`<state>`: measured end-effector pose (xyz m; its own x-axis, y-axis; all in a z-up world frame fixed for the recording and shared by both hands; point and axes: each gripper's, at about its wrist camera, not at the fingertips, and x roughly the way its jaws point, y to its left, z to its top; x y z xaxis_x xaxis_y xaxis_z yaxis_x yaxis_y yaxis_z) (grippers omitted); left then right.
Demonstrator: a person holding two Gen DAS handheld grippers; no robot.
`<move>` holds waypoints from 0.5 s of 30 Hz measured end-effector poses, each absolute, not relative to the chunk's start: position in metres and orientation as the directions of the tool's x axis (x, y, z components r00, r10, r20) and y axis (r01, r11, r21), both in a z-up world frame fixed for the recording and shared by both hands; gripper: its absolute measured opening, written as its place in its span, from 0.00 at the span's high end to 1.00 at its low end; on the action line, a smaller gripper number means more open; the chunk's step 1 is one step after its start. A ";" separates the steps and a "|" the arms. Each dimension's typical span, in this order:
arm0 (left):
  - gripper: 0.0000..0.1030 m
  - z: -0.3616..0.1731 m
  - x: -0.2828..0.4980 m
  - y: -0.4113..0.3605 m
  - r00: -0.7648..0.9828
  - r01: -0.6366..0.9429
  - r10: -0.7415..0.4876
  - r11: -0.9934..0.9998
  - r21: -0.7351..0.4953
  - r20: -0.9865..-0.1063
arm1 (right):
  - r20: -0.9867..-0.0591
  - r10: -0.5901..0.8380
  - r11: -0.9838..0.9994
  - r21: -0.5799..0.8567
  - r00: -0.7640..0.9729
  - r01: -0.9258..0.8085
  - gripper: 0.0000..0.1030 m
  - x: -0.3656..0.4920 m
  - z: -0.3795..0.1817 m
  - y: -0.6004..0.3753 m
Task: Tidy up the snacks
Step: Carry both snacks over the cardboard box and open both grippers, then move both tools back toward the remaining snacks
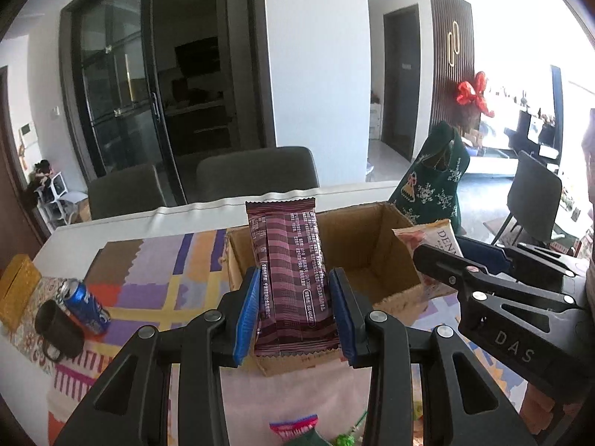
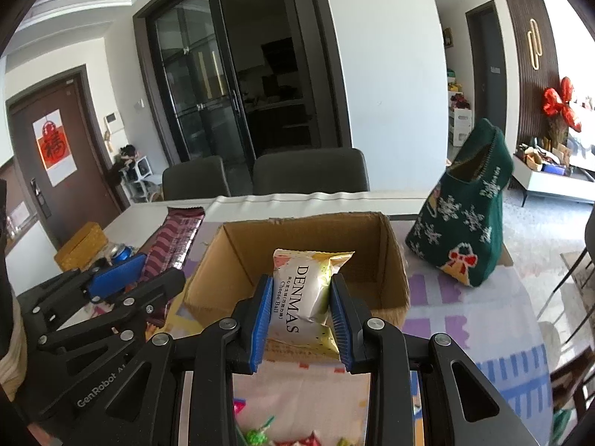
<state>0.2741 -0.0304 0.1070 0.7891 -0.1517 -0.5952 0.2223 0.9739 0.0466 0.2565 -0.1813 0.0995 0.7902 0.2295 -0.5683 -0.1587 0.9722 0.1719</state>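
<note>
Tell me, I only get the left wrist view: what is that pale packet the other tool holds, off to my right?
Observer: A DENMAS Cheese Ball packet, clamped by the right gripper in front of the cardboard box.
Operator: Is anything in the box yet?
Observer: The right view shows only bare cardboard walls; the packet hides part of the floor.
Operator: What is left of my view's edge?
Observer: A brown door carrying a red paper decoration.
</note>
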 end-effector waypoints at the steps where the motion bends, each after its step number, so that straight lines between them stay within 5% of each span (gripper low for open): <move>1: 0.64 0.106 0.280 -0.030 0.780 0.230 -0.158 0.972 0.042 -0.605 | -0.573 0.231 0.972 0.172 0.787 -0.160 0.69 0.262 0.099 -0.181; 8: 0.62 0.096 0.315 -0.034 0.737 0.260 -0.169 0.965 0.044 -0.654 | -0.614 0.212 0.977 0.148 0.760 -0.153 0.69 0.298 0.092 -0.179; 12: 0.50 0.087 0.330 -0.033 0.715 0.238 -0.132 0.969 0.061 -0.686 | -0.626 0.208 0.978 0.155 0.751 -0.142 0.66 0.312 0.088 -0.181; 15: 0.41 0.087 0.324 -0.028 0.723 0.212 -0.119 0.976 0.055 -0.681 | -0.629 0.166 0.984 0.154 0.759 -0.087 0.55 0.313 0.086 -0.187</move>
